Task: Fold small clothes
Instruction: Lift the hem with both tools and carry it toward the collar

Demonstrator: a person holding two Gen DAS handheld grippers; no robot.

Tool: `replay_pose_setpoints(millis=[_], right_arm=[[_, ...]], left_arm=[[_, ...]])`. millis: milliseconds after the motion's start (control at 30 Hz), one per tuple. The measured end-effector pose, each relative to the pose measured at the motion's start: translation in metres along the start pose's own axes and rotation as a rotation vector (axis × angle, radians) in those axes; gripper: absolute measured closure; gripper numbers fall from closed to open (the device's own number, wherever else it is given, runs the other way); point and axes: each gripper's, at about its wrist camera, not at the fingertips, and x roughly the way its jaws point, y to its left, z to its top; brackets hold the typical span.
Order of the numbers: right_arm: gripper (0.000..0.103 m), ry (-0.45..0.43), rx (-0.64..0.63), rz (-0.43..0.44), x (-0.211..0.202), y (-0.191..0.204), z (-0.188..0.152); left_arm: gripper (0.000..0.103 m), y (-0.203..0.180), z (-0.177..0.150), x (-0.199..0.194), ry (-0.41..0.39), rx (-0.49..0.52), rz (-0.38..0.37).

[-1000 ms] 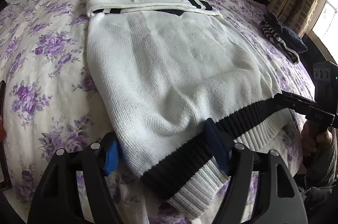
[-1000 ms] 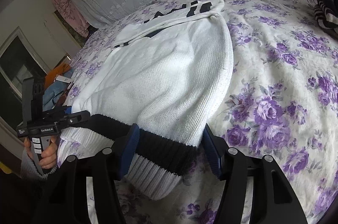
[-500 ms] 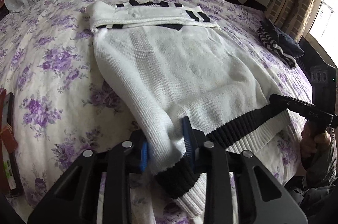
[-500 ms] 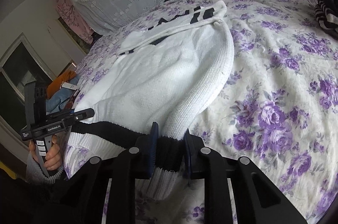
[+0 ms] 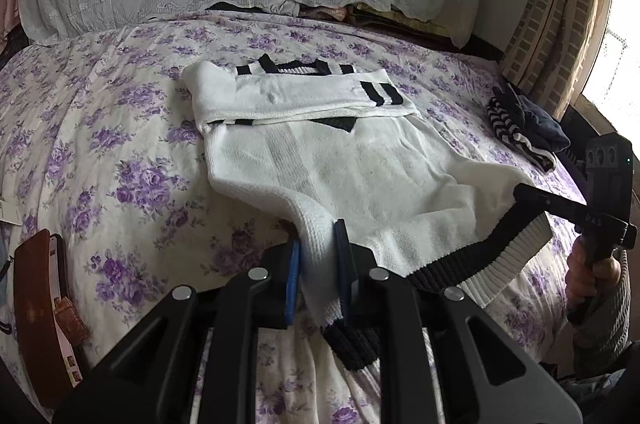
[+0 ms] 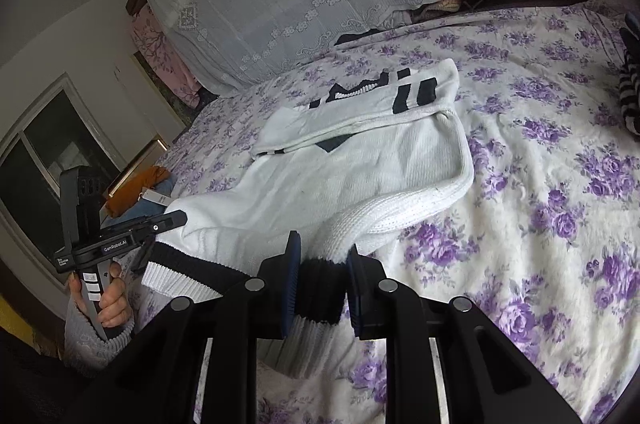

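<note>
The bed [image 5: 132,152], spread with a purple-flowered sheet, carries the white knit sweater [image 5: 360,168], which lies lengthwise: collar and folded-in sleeves toward the lace-covered headboard end, black-and-white ribbed hem [image 5: 504,256] toward the person. Long axis runs near to far in both wrist views. Change over the last second: both pairs of jaws stood wide around the hem corners, and now each is clamped on cloth, and the near end has come up off the bed, the body sagging between the two grips while the collar end stays flat. Left gripper [image 5: 316,272] is clenched on the white side edge just above the hem band; right gripper [image 6: 320,284] is clenched on the bunched black ribbing at the opposite corner. Judgement: grasp is secured, and the hem is ready to be carried toward the collar for the crosswise fold. A striped dark garment [image 5: 520,128] lies apart, toward the curtained window.
</note>
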Motion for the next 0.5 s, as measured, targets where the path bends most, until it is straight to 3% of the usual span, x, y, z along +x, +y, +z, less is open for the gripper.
replay_pose_setpoints(millis=[500], right_arm=[[0.082, -0.085, 0.020, 0.026, 0.018, -0.005, 0.083]], left_arm=[[0.089, 0.009, 0.076, 0.006, -0.106, 0.001, 0.076]])
